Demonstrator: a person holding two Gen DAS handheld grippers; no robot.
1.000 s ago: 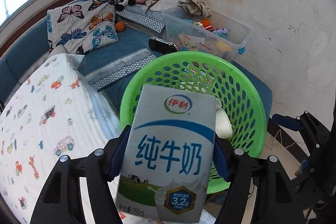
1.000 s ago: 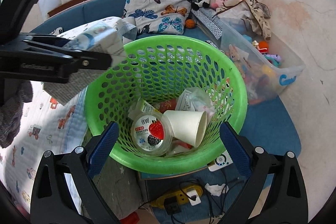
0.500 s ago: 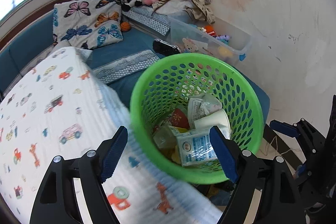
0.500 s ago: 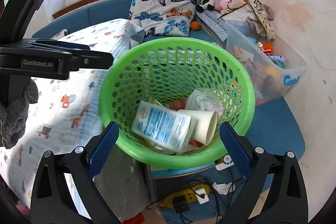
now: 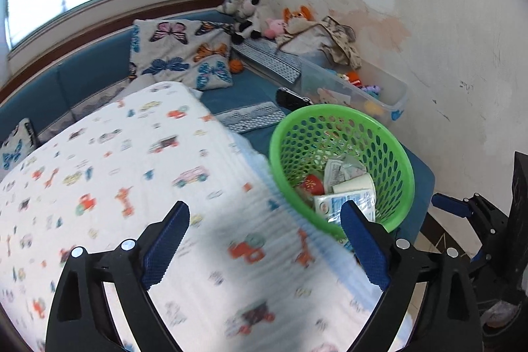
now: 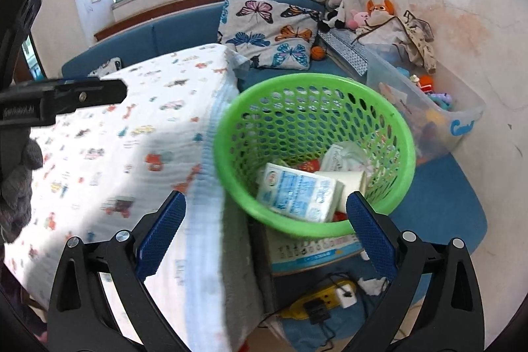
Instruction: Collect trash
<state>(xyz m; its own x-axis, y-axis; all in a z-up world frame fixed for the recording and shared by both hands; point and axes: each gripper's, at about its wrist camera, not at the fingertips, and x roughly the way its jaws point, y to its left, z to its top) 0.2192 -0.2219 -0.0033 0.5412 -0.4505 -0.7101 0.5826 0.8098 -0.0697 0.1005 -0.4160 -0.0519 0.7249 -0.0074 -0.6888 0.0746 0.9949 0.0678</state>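
Lying flat inside the green basket [image 6: 313,154], the milk carton [image 6: 298,192] rests on top of the other rubbish, label side up, pressed against a white paper cup [image 6: 351,183] with a crinkled plastic wrapper [image 6: 343,155] just behind it. The right gripper [image 6: 265,230] hangs above and in front of the basket, its blue-padded fingers [image 6: 161,231] spread wide with nothing between them; the carton sits ahead of the claw, closer to its right-hand finger, well clear of both pads. Over on the left wrist view, the left gripper [image 5: 264,240] is likewise spread wide and empty, hovering over the car-print blanket [image 5: 132,170]. From there the basket [image 5: 340,170] stands off to the right, beside the blanket's edge, and the carton [image 5: 343,203] peeks out just beyond the right-hand pad [image 5: 363,246], apart from it. A red item [image 5: 312,183] shows beside the cup [image 5: 354,185]. Behind the basket sits a clear toy bin [image 6: 425,108], with a butterfly pillow [image 6: 267,35] farther back.
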